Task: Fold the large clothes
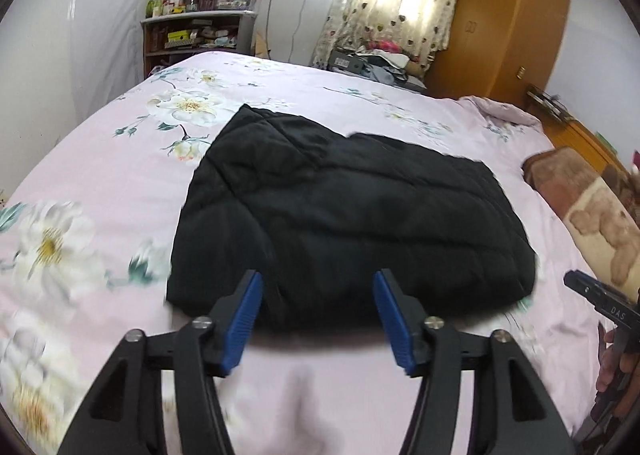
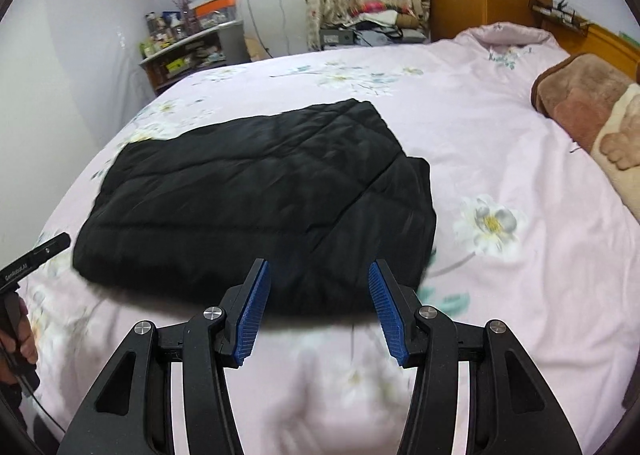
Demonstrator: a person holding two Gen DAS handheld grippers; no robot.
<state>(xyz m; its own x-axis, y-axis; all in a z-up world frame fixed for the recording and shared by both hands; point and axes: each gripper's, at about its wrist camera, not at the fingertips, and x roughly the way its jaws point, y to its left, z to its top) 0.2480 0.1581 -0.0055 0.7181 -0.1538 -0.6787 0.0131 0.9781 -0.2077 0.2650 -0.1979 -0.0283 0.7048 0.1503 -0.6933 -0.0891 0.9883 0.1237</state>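
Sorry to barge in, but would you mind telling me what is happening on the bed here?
A person is folding a black quilted jacket on a bed with a pink flowered sheet, holding a two-finger tool in each hand. The jacket lies folded into a compact block on the sheet. The left tool and the right tool are both open and empty, with their tips at the jacket's near edge and nothing gripped. A brown bear-print blanket lies at the bed's right side.

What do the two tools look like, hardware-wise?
Both match: black linkage arms with triangular cutouts and silver pivot bolts, blue ribbed pads on the fingers. The left tool and right tool each have a black handle with small white lettering, gripped by a bare hand; a dark cable trails below.
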